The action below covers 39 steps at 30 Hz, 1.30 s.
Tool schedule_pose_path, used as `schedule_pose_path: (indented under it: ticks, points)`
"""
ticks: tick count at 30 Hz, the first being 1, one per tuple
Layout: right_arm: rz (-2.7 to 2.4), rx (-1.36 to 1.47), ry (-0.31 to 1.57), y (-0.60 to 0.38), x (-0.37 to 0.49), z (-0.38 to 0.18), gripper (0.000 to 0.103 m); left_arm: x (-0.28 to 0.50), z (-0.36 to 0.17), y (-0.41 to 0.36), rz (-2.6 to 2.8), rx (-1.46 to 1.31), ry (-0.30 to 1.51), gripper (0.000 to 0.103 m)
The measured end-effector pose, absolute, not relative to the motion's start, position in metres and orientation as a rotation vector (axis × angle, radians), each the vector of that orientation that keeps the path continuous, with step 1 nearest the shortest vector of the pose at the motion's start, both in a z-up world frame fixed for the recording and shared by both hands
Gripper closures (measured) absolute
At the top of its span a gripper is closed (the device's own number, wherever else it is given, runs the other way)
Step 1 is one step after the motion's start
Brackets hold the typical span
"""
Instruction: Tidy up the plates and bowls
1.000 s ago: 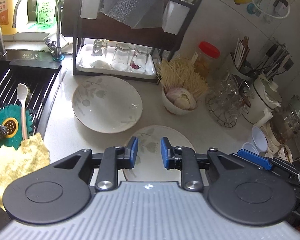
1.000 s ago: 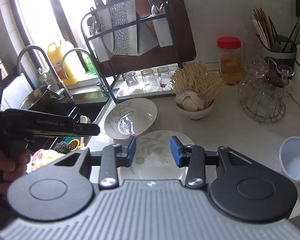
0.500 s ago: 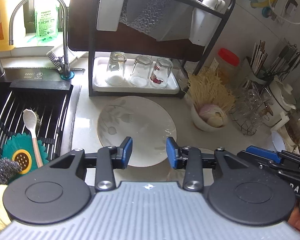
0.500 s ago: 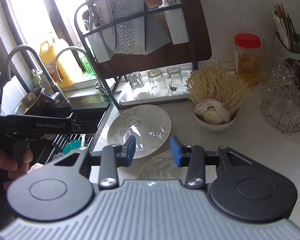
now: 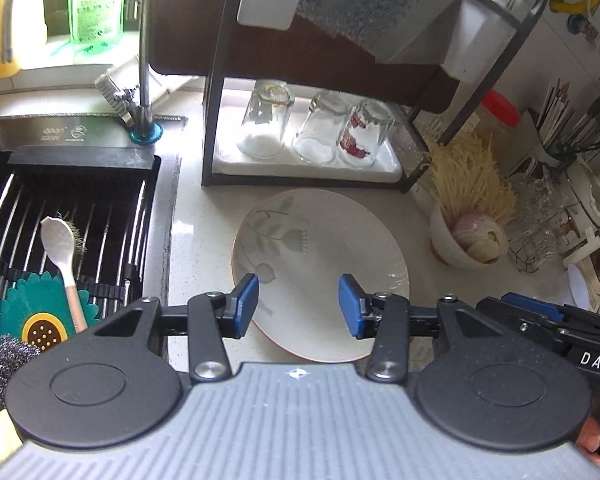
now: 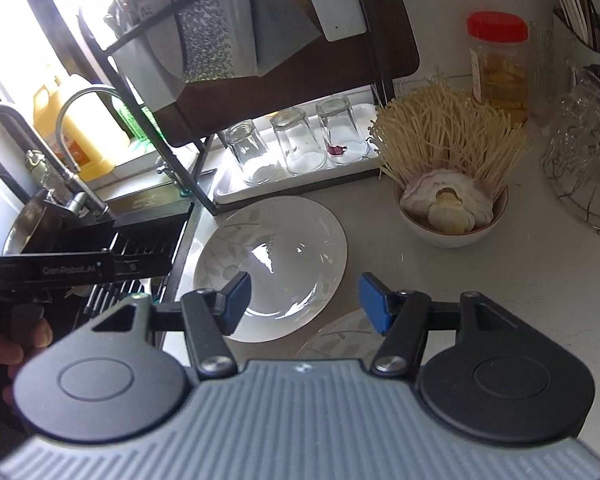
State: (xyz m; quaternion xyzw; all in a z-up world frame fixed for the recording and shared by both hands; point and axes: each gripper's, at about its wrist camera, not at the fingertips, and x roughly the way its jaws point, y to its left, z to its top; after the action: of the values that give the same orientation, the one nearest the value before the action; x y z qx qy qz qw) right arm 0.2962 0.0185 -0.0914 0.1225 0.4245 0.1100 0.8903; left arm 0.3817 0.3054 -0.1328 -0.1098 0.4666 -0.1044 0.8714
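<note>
I see three upturned glasses (image 5: 314,132) on a white tray (image 5: 388,166) at upper centre. A spoon (image 5: 62,256) lies lower left, a red-lidded jar (image 6: 498,64) upper right.

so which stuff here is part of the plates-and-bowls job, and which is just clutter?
Job:
- large plate
- second plate, mostly hidden under the right gripper
- bowl holding garlic and noodles

Clutter:
- three upturned glasses
- red-lidded jar
- spoon and sponge in the sink
</note>
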Motion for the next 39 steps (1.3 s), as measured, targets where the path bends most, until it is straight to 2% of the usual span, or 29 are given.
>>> schedule_pose_path:
  ticks: [13,25,27,29,32,34,36,39]
  points:
    - [0.142,0.296,0.957,0.034,0.346,-0.142,0.042,0.427,-0.188,0.312,-0.257,-0.189,1.066,0.053]
    - [0.073,0.298,1.025,0.042,0.373,-0.17,0.063,0.465,-0.216,0.317,-0.285,-0.172,1.117,0.055]
    - [0.06,0.297,1.023,0.044,0.378,-0.173,0.069,0.469,-0.218,0.318,-0.3,-0.174,1.122,0.06]
    - [0.04,0.29,1.01,0.045,0.38,-0.175,0.078,0.474,-0.221,0.318,-0.307,-0.174,1.13,0.063]
    - [0.028,0.29,1.017,0.047,0.384,-0.179,0.085,0.477,-0.222,0.316,-0.316,-0.146,1.125,0.068]
    - [0.024,0.279,1.017,0.05,0.385,-0.18,0.086,0.479,-0.223,0.318,-0.313,-0.148,1.125,0.074]
    - [0.017,0.283,1.018,0.049,0.387,-0.181,0.088,0.481,-0.225,0.32,-0.301,-0.142,1.126,0.085]
    - [0.021,0.31,1.013,0.047,0.389,-0.183,0.088,0.483,-0.227,0.323,-0.303,-0.157,1.118,0.086]
